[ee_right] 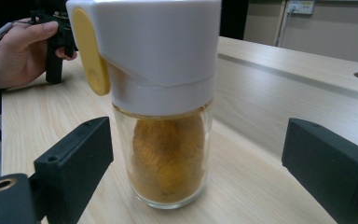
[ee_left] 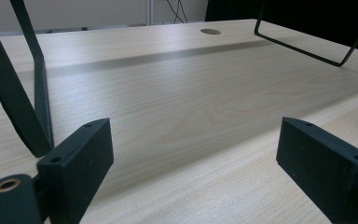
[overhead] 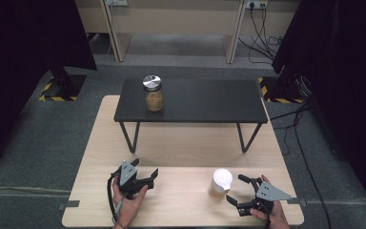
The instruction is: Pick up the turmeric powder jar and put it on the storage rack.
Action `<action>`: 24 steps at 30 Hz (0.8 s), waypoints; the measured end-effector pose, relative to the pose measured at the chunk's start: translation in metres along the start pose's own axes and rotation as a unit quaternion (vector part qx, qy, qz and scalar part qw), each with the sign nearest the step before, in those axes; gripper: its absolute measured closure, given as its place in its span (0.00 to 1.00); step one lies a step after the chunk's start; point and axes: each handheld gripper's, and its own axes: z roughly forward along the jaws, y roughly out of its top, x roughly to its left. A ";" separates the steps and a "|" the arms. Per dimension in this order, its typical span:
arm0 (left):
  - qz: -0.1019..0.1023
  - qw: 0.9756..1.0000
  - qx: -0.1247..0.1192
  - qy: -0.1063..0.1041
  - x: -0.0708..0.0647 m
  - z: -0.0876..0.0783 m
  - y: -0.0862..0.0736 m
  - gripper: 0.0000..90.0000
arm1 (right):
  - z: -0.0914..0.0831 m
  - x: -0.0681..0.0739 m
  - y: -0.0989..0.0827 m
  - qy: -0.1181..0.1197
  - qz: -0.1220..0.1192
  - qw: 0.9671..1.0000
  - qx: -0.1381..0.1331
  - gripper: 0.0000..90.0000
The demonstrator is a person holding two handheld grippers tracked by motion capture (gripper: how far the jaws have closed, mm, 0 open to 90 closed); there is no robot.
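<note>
Pale wooden table, right gripper level, fingers flanking white-capped jar.

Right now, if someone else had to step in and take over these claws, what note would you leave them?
Left claw: open, empty, resting low over the wooden table.
Right claw: open, facing the white-capped spice jar, not touching it.
That jar stands upright on the wooden table, near the front edge.
A second jar with a metal lid stands on the black shelf.
Done: nothing gripped.
Left: probably close on the white-capped jar.
</note>
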 end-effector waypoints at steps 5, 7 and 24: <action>0.000 1.000 0.000 0.000 0.000 0.000 0.000 0.11 | 0.006 0.002 0.002 0.005 -0.005 1.000 0.003 0.10; 0.000 1.000 0.000 0.000 0.000 0.000 0.000 0.11 | 0.009 0.003 0.003 0.006 -0.006 1.000 0.004 0.10; -0.001 1.000 -0.001 0.000 0.000 0.000 0.000 0.11 | 0.032 0.014 0.012 0.010 -0.020 1.000 0.016 0.11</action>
